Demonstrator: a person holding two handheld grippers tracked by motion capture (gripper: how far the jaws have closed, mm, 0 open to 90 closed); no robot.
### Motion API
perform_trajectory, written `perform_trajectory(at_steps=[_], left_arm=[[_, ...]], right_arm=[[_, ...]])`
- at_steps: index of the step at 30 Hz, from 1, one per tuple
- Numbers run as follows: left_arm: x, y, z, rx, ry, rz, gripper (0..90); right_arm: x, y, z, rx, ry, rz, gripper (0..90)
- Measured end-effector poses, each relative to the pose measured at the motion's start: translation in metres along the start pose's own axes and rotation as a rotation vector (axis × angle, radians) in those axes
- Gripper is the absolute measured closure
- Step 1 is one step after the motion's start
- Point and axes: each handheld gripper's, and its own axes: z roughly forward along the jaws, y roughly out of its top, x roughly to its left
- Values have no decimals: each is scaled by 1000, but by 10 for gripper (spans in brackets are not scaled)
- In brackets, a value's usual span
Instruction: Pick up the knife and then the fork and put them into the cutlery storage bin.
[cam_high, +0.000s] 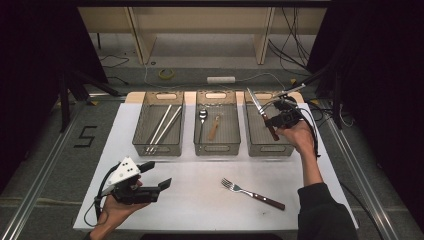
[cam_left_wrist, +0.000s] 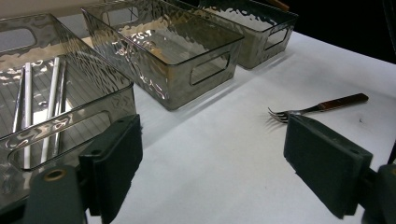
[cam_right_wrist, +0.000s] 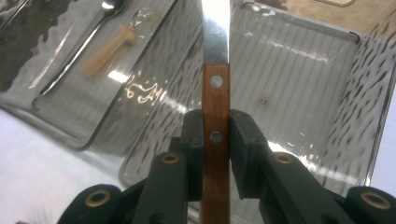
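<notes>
White tabletop (cam_high: 200, 195) under dim light, dark curtains to either side, pale cabinet legs and loose cables on the floor behind. From the high view: three clear ribbed bins in a row at the far edge, left bin (cam_high: 142, 135) with long pale chopsticks (cam_high: 162, 127), middle bin (cam_high: 200, 147) with a spoon (cam_high: 202, 120) and a small wooden utensil (cam_high: 215, 127), right bin (cam_high: 257, 147) under the raised right gripper (cam_high: 272, 122), its fingers clamped on the brown handle of a knife (cam_high: 262, 117), blade pointing up and away over that bin. Fork (cam_high: 252, 194) with brown handle lying flat on the near tabletop, well apart from both hands. Left gripper (cam_high: 157, 177) low at the near left corner, fingers spread wide with nothing between. From the left gripper view: two black fingers (cam_left_wrist: 116, 163) far apart over bare tabletop, chopsticks in the nearest bin at left, fork lying beyond the right finger. From the right gripper view: knife handle (cam_right_wrist: 215, 140) with two rivets pinched upright between the black fingers (cam_right_wrist: 194, 140), steel blade rising above the right bin's ribbed floor, spoon and wooden utensil in the middle bin at upper left.
</notes>
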Motion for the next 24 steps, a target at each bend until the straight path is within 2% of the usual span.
perform_trajectory(at_steps=[5,15,24], left_arm=[[0,0,0,0,-1,0,190],[0,0,0,2,-1,1,190],[0,0,0,1,-1,1,190]], right_arm=[[-4,3,7,-3,-5,23,772],[-6,4,19,17,-31,35,772],[-5,1,32,31,-33,53,770]])
